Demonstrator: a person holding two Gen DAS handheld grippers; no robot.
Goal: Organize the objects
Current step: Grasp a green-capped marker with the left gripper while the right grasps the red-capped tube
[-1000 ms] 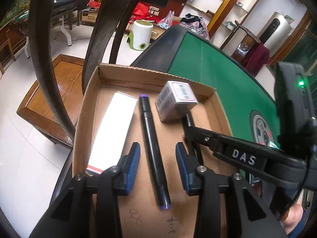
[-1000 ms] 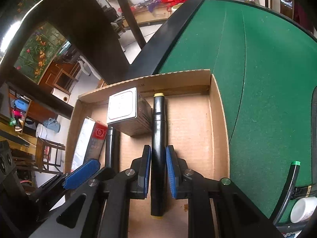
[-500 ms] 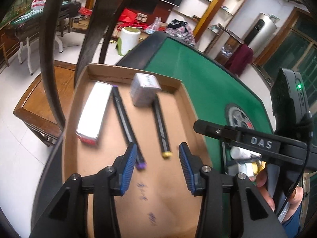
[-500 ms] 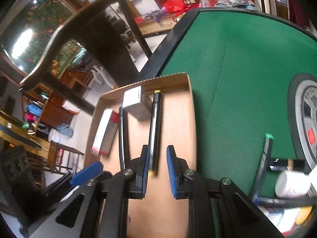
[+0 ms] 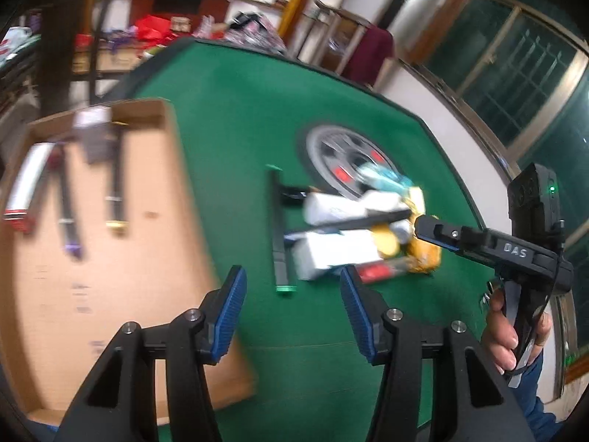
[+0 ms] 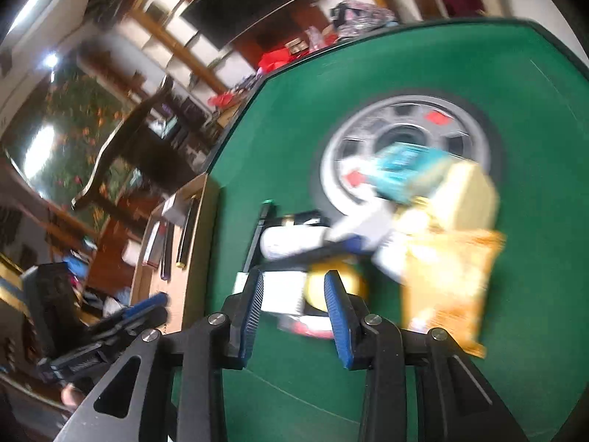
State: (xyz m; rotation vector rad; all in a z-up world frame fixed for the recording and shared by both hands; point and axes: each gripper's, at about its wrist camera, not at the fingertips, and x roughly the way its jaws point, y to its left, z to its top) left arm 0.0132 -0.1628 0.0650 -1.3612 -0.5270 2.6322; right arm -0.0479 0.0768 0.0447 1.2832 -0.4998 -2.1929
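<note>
the left gripper point(image 5: 291, 309) hangs over the green tabletop point(image 5: 228, 118), jaws opening with nothing between them; the green-capped marker point(image 5: 279, 232) lies just beyond. the right gripper point(image 6: 294, 307) is likewise released and opening above the cluttered pile point(image 6: 401, 228). the cardboard tray point(image 5: 176, 191) sits left, holding two markers.

A dark wooden chair point(image 6: 121, 169) (blurred) stands beside shelving point(image 5: 294, 7).
</note>
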